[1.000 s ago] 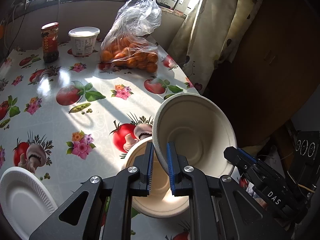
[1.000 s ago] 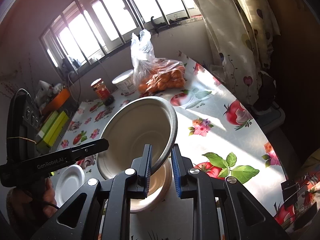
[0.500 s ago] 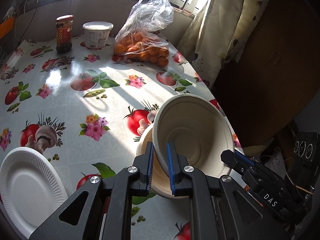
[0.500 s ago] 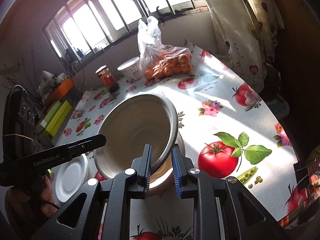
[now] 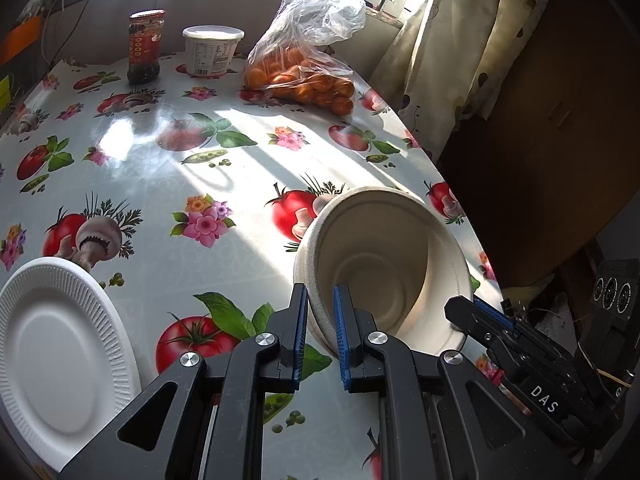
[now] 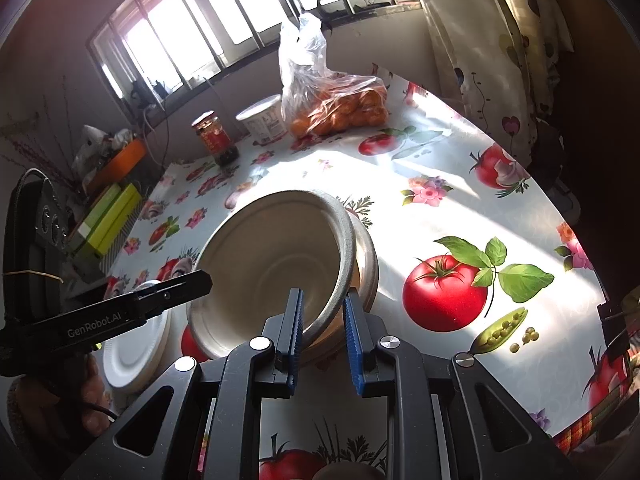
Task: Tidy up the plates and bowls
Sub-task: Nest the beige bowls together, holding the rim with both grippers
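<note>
Fingers (image 5: 339,332) pinching rim, beige paper bowl (image 5: 384,264), tilted, empty

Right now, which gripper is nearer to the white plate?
Left. The left gripper, clamping the bowl rim, sits just beside the white plate. The right gripper holds the bowl's opposite rim, farther away.

Tilted beige bowl (image 5: 384,264) pinched at its rim between left gripper (image 5: 320,336) fingers (image 5: 298,332), above floral table (image 5: 160,184).
</note>
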The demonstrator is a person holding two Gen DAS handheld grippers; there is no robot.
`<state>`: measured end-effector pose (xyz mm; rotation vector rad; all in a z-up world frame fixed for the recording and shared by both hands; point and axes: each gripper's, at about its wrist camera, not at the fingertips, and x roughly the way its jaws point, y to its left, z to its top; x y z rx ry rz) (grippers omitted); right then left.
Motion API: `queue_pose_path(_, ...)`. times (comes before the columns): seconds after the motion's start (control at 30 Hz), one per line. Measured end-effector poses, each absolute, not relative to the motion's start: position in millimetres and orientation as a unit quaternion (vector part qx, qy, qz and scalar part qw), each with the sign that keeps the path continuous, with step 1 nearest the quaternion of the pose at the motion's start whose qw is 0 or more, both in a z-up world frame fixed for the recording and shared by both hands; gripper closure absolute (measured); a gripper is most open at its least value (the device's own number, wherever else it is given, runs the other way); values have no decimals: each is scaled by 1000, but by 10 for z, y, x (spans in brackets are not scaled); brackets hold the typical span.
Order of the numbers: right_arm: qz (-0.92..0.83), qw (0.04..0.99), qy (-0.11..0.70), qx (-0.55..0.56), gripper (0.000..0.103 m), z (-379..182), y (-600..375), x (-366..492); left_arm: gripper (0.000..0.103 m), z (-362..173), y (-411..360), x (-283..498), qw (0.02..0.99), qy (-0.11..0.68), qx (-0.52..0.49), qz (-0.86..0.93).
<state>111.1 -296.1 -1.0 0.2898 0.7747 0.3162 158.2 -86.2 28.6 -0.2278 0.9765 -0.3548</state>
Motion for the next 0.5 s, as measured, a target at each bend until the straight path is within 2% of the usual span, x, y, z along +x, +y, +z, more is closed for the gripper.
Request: queue_pose_path(0.5,145,906,375,129,82,-77,-2945,1115,89,217,-886,1589,861,472,-103,-160)
